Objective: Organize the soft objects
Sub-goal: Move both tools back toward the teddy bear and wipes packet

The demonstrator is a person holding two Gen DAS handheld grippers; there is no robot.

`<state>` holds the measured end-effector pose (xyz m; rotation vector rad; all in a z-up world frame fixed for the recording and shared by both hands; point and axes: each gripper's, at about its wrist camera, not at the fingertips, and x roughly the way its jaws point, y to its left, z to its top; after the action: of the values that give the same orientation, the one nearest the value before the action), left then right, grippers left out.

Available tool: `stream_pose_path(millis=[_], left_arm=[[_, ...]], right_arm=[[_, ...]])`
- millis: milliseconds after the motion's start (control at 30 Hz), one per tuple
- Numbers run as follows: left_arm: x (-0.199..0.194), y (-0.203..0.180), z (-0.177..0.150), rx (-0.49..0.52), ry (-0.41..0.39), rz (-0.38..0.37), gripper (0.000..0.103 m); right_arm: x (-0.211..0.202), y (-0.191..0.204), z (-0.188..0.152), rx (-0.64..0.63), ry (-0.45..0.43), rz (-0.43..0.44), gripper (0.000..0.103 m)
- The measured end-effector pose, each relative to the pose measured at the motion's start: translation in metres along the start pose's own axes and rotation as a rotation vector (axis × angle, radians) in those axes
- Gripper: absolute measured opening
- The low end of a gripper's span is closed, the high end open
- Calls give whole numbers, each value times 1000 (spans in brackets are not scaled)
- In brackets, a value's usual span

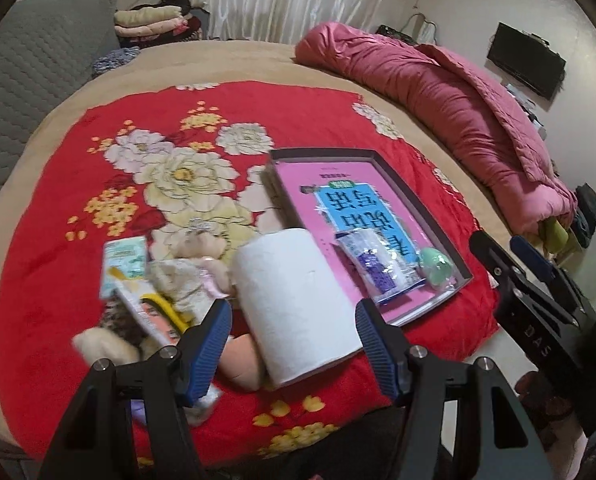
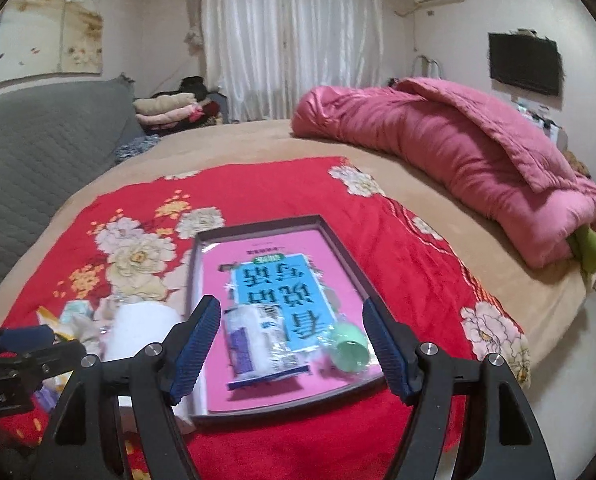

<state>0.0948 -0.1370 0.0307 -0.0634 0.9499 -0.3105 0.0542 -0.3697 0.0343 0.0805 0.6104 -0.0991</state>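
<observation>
A white toilet roll (image 1: 298, 288) lies on the red floral blanket (image 1: 305, 116), just beyond the fingers of my left gripper (image 1: 294, 312), which is open; its pads do not press the roll. Left of the roll sits a heap: a mint tissue pack (image 1: 124, 264), a beige plush toy (image 1: 194, 248), a flat yellow-marked packet (image 1: 158, 312) and a peach soft ball (image 1: 240, 364). My right gripper (image 2: 290, 306) hangs open and empty over the dark tray (image 2: 258, 222). A clear packet with purple contents (image 2: 254, 344) and a green egg-shaped thing (image 2: 349, 350) lie in the tray on a pink book (image 2: 258, 252).
A rolled pink quilt (image 2: 437, 148) lies along the bed's far right side. A grey quilted headboard (image 2: 38, 152) stands at the left, with folded clothes (image 2: 166, 110) behind. A wall TV (image 2: 525, 64) hangs at the right. The tan bed cover (image 2: 238, 140) shows beyond the blanket.
</observation>
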Motion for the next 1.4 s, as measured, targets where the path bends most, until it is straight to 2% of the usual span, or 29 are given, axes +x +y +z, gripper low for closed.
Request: stream_pose_path(millis=[167, 300, 700, 900, 1133, 1400], left_arm=[[-21, 24, -4, -41, -30, 26, 64], [-41, 44, -7, -54, -67, 103, 64], [-77, 113, -28, -186, -109, 167, 64], [-87, 135, -37, -231, -117, 168, 64], [-82, 151, -52, -268, -85, 167, 64], [-58, 150, -66, -286, -30, 96, 64]], right_arm=[[-16, 26, 2, -51, -24, 38, 75], [-29, 49, 2, -87, -40, 86, 75], [-55, 106, -3, -190, -44, 199, 75], [-67, 134, -10, -246, -42, 242, 75], [-71, 158, -20, -299, -22, 278, 75], [-66, 169, -29, -333, 6, 291, 75]])
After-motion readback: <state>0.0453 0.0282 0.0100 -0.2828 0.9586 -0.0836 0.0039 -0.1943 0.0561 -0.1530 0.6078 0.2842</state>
